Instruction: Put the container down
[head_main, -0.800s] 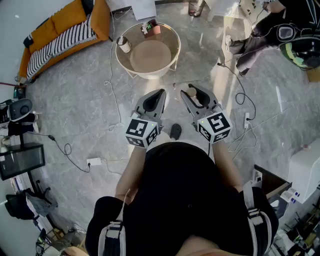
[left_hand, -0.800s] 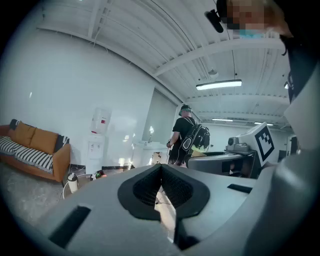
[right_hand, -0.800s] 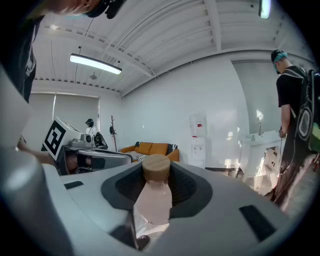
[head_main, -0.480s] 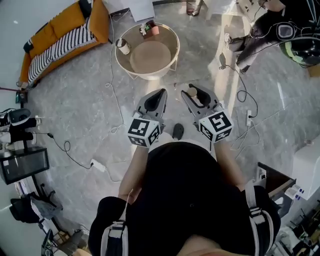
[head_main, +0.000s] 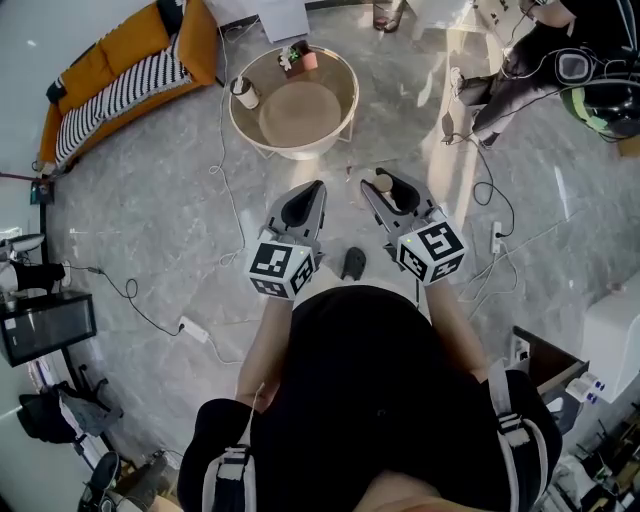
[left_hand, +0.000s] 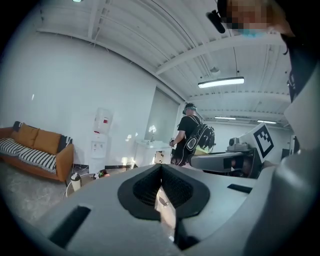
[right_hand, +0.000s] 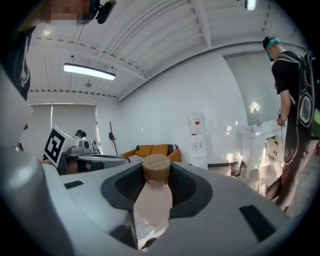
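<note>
Gripping the cork-lidded container (right_hand: 153, 197) between its fingers, the right gripper (head_main: 389, 188) is holding it above the floor, likely bound for the round tabletop (head_main: 300, 115) ahead; the left gripper (head_main: 311, 193) is idling, fingers together and empty.

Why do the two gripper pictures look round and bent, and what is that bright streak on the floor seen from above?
Left gripper view and right gripper view: wide-angle lenses bow the ceiling beams and leave black corners; the close-up jaws and the cork-lidded container look slightly soft. Head view: light glares off the glossy floor, and the room's edges curve too.
</note>
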